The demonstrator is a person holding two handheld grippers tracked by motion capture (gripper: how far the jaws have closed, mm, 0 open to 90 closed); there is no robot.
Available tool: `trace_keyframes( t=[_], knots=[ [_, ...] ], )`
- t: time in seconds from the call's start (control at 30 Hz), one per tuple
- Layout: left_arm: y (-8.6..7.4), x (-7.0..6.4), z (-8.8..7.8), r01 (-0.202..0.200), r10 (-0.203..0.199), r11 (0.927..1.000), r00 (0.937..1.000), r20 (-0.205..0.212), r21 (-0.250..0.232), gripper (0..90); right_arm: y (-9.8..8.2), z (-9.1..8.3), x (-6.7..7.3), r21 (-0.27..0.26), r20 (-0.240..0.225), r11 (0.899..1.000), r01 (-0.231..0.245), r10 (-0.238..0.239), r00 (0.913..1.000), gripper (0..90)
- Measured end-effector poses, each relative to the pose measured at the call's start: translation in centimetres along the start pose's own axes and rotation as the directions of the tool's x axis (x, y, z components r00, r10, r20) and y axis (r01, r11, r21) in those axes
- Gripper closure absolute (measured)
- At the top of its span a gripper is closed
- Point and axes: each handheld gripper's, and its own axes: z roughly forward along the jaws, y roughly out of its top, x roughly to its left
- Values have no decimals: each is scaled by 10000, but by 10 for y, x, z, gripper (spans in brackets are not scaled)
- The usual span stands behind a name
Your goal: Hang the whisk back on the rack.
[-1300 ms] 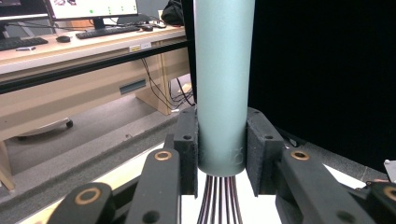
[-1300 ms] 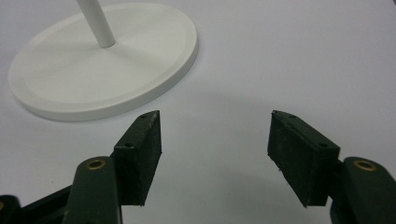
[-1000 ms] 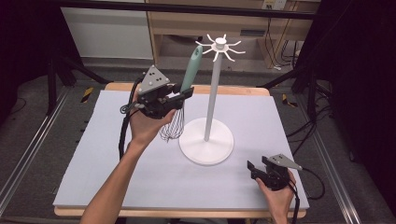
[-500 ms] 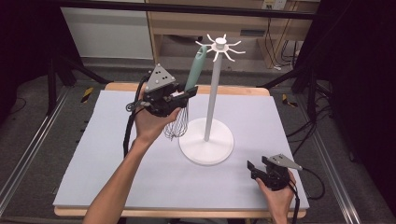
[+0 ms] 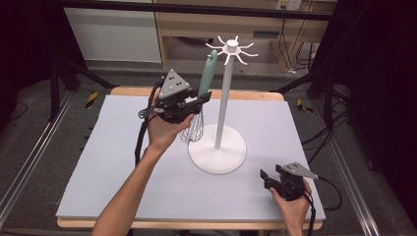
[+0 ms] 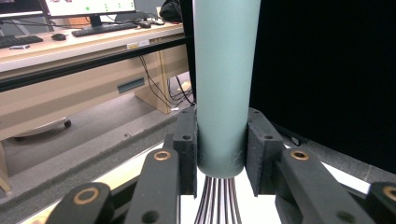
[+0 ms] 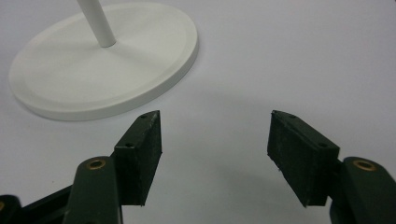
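whisk [image 5: 199, 105] held upright off the table, beside the white hook stand [image 5: 223, 98], left gripper [image 5: 196, 101] clamped on its teal handle. right gripper [image 5: 268, 177] idle, jaws apart. likely step: hanging; next, hook the handle loop.

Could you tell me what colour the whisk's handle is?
Pale teal-green; the whisk handle shows best in the left gripper view.

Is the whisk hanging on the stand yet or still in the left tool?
Not hung. The left tool is shut on the whisk handle, held upright beside the stand, its top just below the hooks.
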Motion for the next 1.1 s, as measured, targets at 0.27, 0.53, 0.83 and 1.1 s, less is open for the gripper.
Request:
trace_keyframes(
  t=[0.27,0.53,0.83,1.1],
  knots=[
    [-1,1,5,-35,35,10000,10000,-62,-85,683,0,0,0,14,-5,10000,-10,10,10000,354],
    [-3,1,12,55,-56,9997,10000,-17,-249,682,0,0,0,28,-27,10000,-14,14,10000,353],
    [-3,-1,18,361,-354,9982,9993,148,-488,653,0,-1,0,-2,-69,9999,-113,113,9999,353],
    [-6,-2,12,326,-316,9981,9993,197,-530,588,0,-1,0,-18,-76,9999,-121,121,9999,357]
  ],
)
